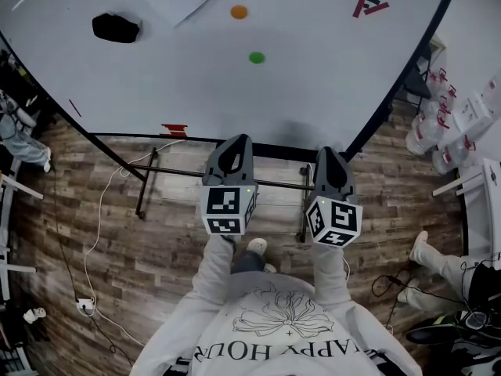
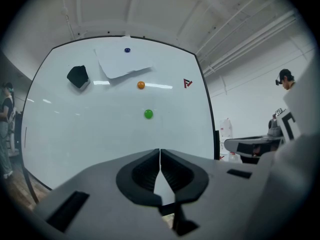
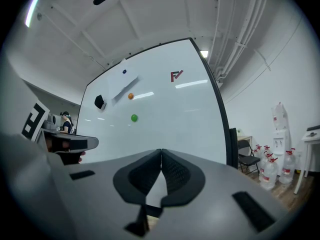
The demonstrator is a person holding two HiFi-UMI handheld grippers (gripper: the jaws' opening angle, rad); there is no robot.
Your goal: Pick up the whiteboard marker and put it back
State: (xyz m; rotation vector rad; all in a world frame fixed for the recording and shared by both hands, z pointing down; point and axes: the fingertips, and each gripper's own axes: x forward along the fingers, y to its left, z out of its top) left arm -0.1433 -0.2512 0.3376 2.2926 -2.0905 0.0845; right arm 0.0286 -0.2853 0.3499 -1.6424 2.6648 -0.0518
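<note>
Person stands facing an upright whiteboard (image 1: 329,77), both grippers held level toward it, side by side at btm ctr of the head view. L gripper (image 1: 233,144): jaws pressed together, nothing btwn them. R gripper (image 1: 329,154): same, jaws together, empty. Neither touches the board or anything else.

Marker (image 1: 174,130): small red thing lying along the board's btm ledge, left of the L gripper in the head view, apart from both grippers. Looks like the marker, but too small to be sure.

On the board:
- black eraser (image 1: 116,27), upper left
- sheet of paper (image 2: 122,61) at top, w/ a blue magnet (image 2: 127,50) on its upper part
- orange magnet (image 1: 239,12) just beside the sheet's lower corner
- green magnet (image 1: 257,57) below the orange one
- red logo (image 1: 369,5), upper right
- short dark stroke (image 1: 74,108) near the left edge; can't tell if drawn or stuck on

Floor (image 1: 156,249) is wood plank, w/ a white cable (image 1: 100,225) trailing across the lower left. Water jugs (image 1: 438,124) cluster at the right of the frame. In the R gripper view a folding chair (image 3: 246,158) stands beside them. Another person (image 2: 286,79) is at the far right of the L gripper view.
</note>
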